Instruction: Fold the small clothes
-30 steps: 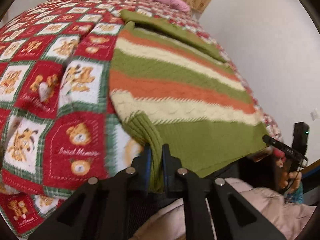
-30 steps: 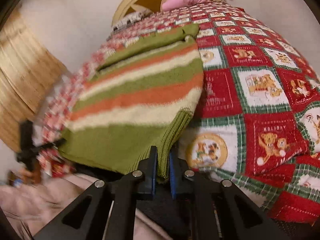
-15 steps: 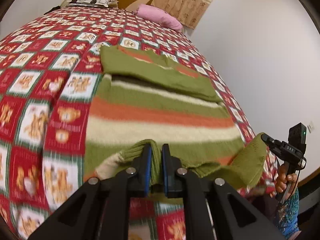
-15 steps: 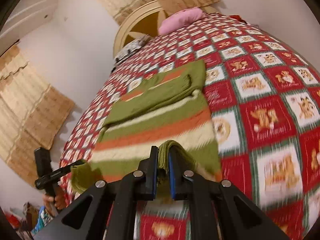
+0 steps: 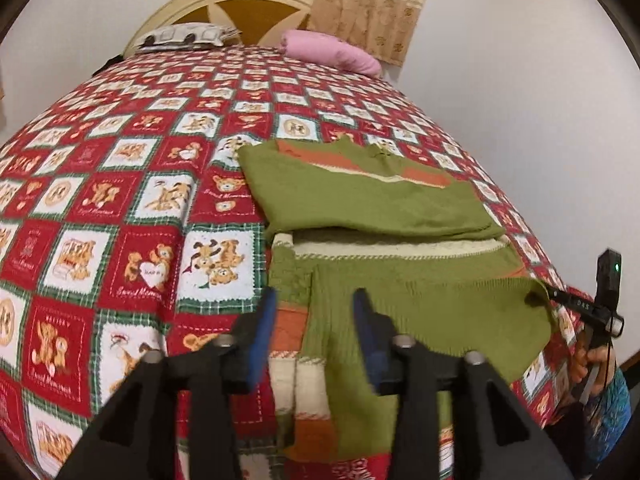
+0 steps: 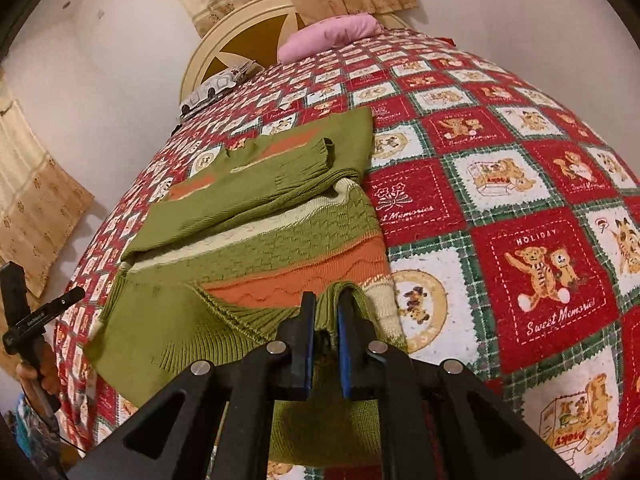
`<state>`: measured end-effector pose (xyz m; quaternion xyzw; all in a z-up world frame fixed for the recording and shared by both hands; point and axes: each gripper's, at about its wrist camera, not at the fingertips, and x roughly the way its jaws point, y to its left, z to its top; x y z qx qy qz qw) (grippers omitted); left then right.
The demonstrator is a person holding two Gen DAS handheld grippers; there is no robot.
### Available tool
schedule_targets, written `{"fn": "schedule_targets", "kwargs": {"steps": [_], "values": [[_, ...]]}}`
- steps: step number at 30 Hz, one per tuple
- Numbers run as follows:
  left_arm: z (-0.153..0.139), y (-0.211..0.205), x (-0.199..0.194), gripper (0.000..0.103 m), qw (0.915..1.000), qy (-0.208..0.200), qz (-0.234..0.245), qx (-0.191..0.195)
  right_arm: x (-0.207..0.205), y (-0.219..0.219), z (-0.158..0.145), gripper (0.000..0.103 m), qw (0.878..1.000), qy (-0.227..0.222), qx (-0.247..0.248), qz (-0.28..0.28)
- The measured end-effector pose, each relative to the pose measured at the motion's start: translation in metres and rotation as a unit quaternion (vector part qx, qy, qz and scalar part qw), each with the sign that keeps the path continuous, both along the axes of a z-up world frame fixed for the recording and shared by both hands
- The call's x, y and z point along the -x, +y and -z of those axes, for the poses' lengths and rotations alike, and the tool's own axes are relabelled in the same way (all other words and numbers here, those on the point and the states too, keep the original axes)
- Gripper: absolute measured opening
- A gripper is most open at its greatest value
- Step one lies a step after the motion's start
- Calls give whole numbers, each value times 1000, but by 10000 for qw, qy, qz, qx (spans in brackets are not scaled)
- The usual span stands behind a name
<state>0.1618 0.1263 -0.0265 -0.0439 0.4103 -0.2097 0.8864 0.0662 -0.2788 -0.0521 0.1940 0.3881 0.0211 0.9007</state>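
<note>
Hem folded up on the bed

The bed's teddy-bear quilt (image 5: 100,216) carries my striped green sweater (image 5: 372,204), its ribbed hem (image 6: 168,320) laid back over the stripes. My left fingers (image 5: 314,320) gape wide above that hem, holding nothing; my right fingers (image 6: 326,312) pinch the hem's corner fold.

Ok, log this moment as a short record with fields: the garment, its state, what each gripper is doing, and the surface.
garment: striped sweater, green, orange and cream knit
state: sleeves folded across the top; bottom hem brought up over the body, fold unfinished
left gripper: open, fingers either side of the hem, nothing clamped
right gripper: shut on the sweater's ribbed hem
surface: bed quilt, red and white teddy-bear squares
background: pink pillow near the headboard
</note>
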Motion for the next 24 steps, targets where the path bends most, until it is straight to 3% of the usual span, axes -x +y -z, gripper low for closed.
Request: {"fn": "schedule_targets", "kwargs": {"steps": [3,7,16,19,20,23,24], "values": [[11,-13,-4,59,9997,13,228,-110,2,2,2,10,10000,-37,59,42],[24,-33,-13,60,9987,13,396,-331,2,5,3,10,9999,-22,130,63],[44,-52,-29,59,9978,151,533,-357,2,2,-8,11,10000,-20,9,-33],[45,-49,-25,49,9984,97,487,-262,10,-17,-25,17,9979,-397,-515,61],[45,-47,-23,40,9986,86,471,-228,15,-23,-31,22,9965,-569,-594,164],[44,-39,-21,14,9992,119,381,58,26,-33,-48,28,9947,-863,-420,366],[43,-37,-20,14,9991,114,383,124,28,-31,-51,28,9955,-848,-273,317]]}}
